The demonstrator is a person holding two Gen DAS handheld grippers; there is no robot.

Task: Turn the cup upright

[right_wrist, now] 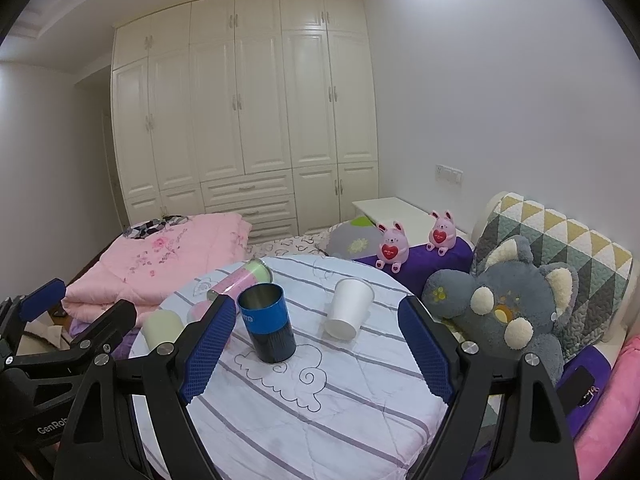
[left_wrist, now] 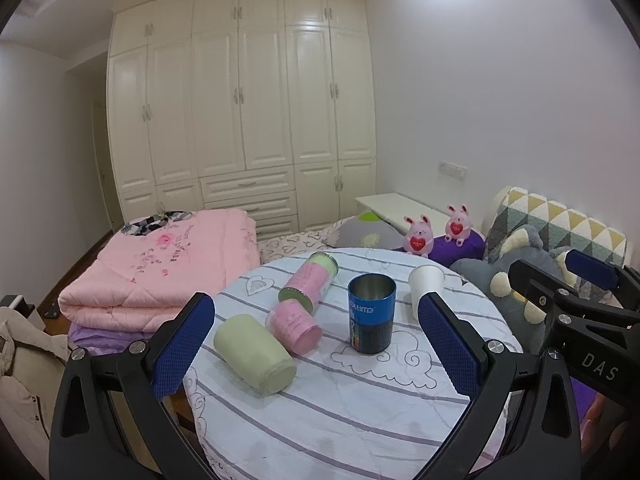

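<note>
Green cup lying on its side at the near left of the round tabletop, closed base turned toward the left wrist camera, mouth pointing away. Touching or nearly touching a pink cup that also lies toppled just behind it; cannot tell which from here. Farther back, a pink-and-green tin on its side too. Blue cup and white cup already standing, mouths up, so probably not the ones in question.

Left tongs spread wide, pinching nothing, hovering short of the green cup, which sits just inside the left finger. Right tongs likewise spread and empty, framing the blue and white cups.

Looks light and fairly stiff, with a matt, slightly soft-seeming skin, so likely to grip well against the ribbed blue pads. Being round and on its side over a quilted cloth, apt to roll away under a nudge, and likely to shove the pink neighbour along with it. Little sign of fragility, though material not certain.

Best taken across the middle of the wall, one pad on each side, squarely over the widest line so as not to squirt out. Then lifted clear and turned until the mouth faces up. Worth avoiding the rim end, where a thin wall may flex
</note>
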